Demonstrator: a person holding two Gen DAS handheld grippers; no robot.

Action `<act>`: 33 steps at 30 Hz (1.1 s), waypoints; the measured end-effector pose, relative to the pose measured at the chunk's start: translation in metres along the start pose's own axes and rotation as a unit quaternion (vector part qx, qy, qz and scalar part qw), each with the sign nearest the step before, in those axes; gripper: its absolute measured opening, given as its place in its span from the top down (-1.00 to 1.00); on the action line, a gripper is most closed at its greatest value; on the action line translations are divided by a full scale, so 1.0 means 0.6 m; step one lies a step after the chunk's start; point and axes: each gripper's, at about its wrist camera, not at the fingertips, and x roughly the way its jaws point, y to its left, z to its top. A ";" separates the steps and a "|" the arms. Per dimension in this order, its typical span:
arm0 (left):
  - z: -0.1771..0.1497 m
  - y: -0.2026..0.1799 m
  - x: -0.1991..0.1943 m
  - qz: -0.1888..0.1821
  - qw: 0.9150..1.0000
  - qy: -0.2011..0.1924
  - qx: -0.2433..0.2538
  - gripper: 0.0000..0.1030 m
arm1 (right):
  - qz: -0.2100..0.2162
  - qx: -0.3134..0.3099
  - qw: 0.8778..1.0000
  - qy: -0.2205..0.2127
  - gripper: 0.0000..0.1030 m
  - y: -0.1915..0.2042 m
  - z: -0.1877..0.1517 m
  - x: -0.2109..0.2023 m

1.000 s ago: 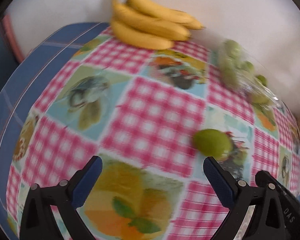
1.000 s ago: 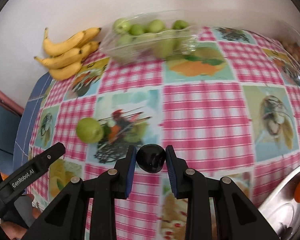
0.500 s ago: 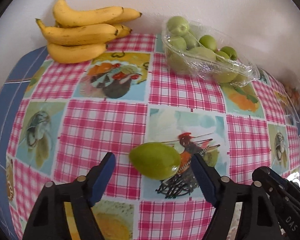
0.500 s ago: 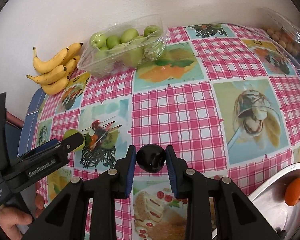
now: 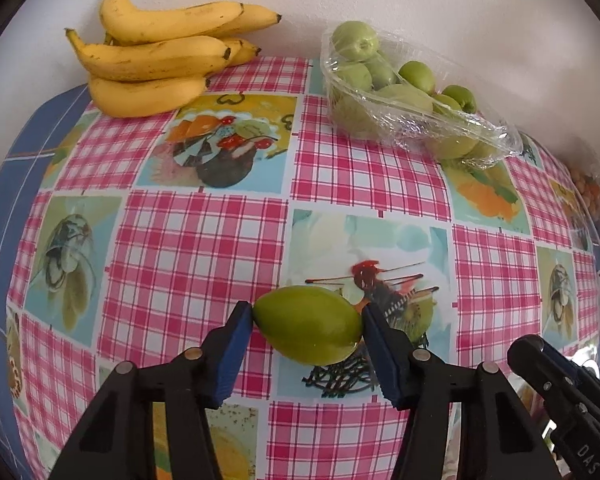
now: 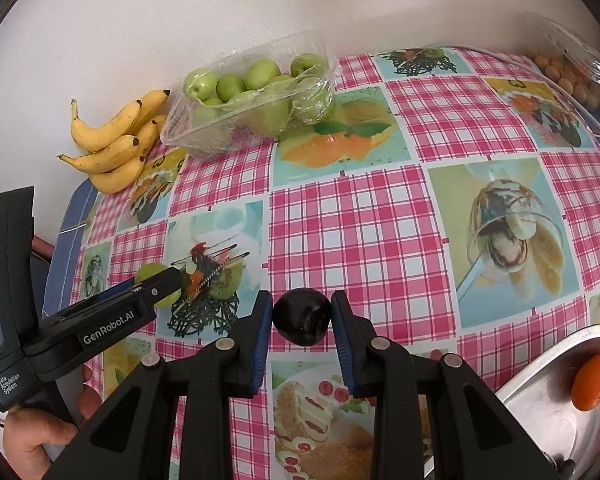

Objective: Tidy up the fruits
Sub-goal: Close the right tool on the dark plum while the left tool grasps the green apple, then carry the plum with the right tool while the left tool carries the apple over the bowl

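Observation:
A green oval fruit (image 5: 308,326) lies on the chequered tablecloth (image 5: 204,248). My left gripper (image 5: 305,310) points down over it. Its jaws are closing with the fruit between them, and both blue pads touch the fruit's ends. In the right wrist view the same gripper (image 6: 168,280) covers most of the green fruit (image 6: 150,271). My right gripper (image 6: 301,298) is shut on a dark plum (image 6: 302,317) and holds it above the cloth. A metal tray (image 6: 540,392) at the lower right holds an orange fruit (image 6: 593,382).
Bananas (image 5: 152,60) lie against the wall at the back left. Beside them stands a clear punnet of green fruits (image 5: 404,100). A bag of small brown fruits (image 6: 568,72) sits at the far right corner. A hand (image 6: 32,436) grips the left tool's handle.
The left gripper swung across the table to the green fruit and its jaws narrowed from wide apart onto it. The right gripper shifted a little sideways, still holding the plum.

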 end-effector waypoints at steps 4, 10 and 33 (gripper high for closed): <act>-0.018 -0.002 -0.015 0.010 1.000 -0.002 -0.012 -0.15 | 0.000 0.000 1.000 0.003 0.40 0.002 -0.004 -0.002; -0.051 0.004 -0.052 0.013 0.999 -0.007 -0.040 -0.15 | -0.009 -0.002 1.000 0.007 0.40 0.007 -0.015 -0.016; -0.187 -0.004 -0.198 0.007 0.996 -0.063 -0.061 -0.15 | -0.031 -0.008 0.999 -0.002 0.40 0.023 -0.110 -0.141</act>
